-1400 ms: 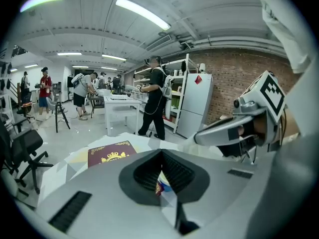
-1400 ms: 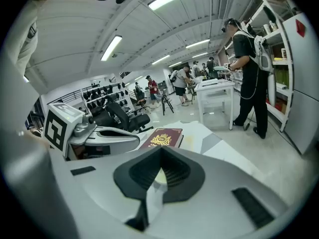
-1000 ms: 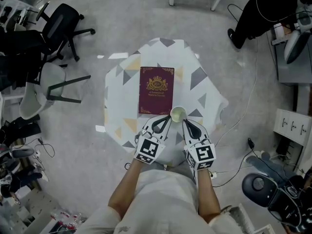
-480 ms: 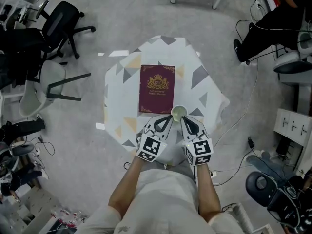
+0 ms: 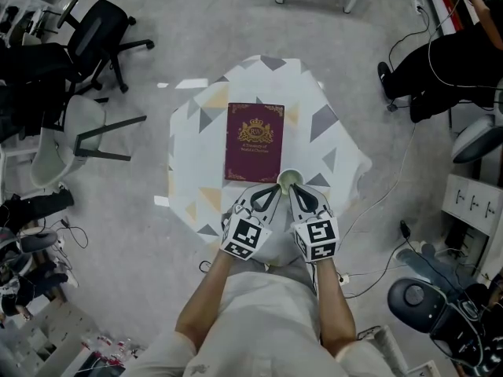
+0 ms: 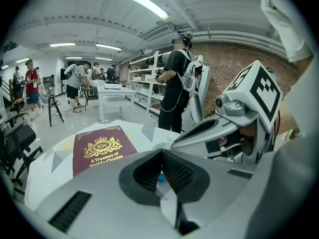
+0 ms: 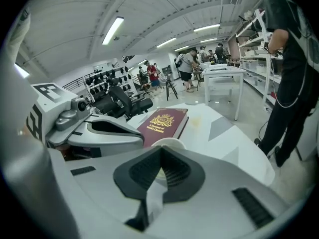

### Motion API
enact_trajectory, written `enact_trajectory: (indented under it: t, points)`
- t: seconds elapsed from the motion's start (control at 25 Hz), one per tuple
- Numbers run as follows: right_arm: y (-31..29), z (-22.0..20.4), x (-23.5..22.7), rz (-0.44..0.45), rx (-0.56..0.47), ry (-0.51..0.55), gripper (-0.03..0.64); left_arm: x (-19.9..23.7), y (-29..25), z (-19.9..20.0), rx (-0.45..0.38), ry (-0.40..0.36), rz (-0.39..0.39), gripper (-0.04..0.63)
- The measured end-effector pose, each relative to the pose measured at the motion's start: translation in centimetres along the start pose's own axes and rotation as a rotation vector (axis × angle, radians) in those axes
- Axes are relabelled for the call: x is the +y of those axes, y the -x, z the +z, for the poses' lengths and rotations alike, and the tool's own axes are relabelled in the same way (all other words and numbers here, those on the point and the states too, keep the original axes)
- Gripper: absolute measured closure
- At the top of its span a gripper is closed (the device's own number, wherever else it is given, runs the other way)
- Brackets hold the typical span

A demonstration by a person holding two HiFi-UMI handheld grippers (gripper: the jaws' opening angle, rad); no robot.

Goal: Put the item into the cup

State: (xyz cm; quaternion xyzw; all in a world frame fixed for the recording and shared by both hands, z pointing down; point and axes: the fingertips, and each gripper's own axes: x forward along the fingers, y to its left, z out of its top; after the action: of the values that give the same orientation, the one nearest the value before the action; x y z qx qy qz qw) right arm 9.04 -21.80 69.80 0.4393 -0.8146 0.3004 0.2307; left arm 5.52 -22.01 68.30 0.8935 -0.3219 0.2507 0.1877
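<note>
A small pale cup [image 5: 289, 178] stands on the patterned table [image 5: 330, 124], just off the near right corner of a maroon book [image 5: 255, 142]. Both grippers come at it from the near side. My left gripper [image 5: 272, 189] is shut on a small blue item [image 6: 161, 178], which shows only as a speck between the black pads, right beside the cup. My right gripper [image 5: 293, 189] is shut too; the cup's rim [image 7: 167, 142] shows just past its tips and a pale wall shows between its pads [image 7: 174, 171]. The rest of the cup is hidden.
The book [image 6: 102, 148] lies flat in the middle of the table. Office chairs [image 5: 86, 49] stand to the left, and cables and equipment [image 5: 424, 297] lie on the floor at right. A seated person [image 5: 440, 61] is at the far right. The table's near edge is under the grippers.
Both grippers have drawn slightly closer together at the cup, the right one edging left. The cup and book stay put. The person at the upper right has shifted.
</note>
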Motion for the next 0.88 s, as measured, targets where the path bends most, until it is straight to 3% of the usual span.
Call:
enact_trajectory:
  t: [0.88]
  points:
    - [-2.1,-1.1,-0.1,-0.030,0.097,0.046,0.609,0.3,-0.2,0.1,0.001,-0.003,-0.014,0.581]
